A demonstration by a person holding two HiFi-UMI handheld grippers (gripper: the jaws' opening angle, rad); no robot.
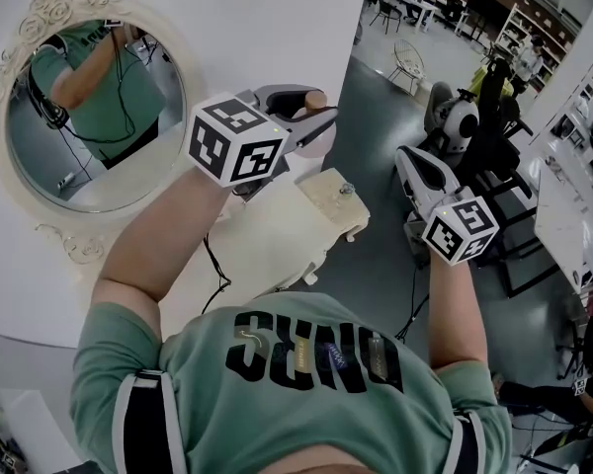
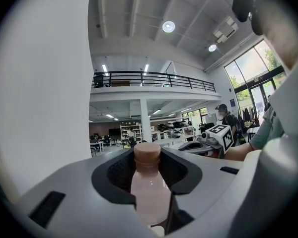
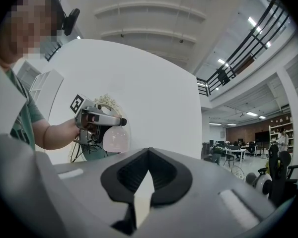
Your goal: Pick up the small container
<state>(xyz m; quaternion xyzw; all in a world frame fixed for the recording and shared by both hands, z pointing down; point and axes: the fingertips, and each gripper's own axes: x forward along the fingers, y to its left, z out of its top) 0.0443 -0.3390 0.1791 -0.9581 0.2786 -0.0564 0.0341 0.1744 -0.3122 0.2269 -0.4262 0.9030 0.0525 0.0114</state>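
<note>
Left gripper [image 1: 311, 117] held level in front of the white wall [image 1: 277, 18]. Its jaws are clamped on the small pale-pink plastic bottle with a tan screw cap [image 1: 316, 138]. Left gripper view: the bottle [image 2: 148, 192] sits upright in the hollow of the dark pads, which press on both sides of its body, and the cap pokes out just past the tips of the left gripper [image 2: 147, 163]. The bottle is off any surface, carried in the air above the cream-coloured side table [image 1: 277, 245]. Right gripper [image 1: 407, 158] held level off to the right, well apart from the left one. In its own view the right gripper [image 3: 148, 155] has tips that meet, with only a thin sliver of wall showing lower down between the pads and nothing held. That view also catches the left gripper [image 3: 107, 125] from the side, the bottle [image 3: 114, 139] showing as a rounded pale body hanging under the jaw. Round mirror in an ornate white frame [image 1: 49, 13] on the wall, left of the left gripper's black-and-white marker cube [image 1: 235, 138]. The right gripper's marker cube [image 1: 461, 227] sits at the wrist end of the right gripper.
</note>
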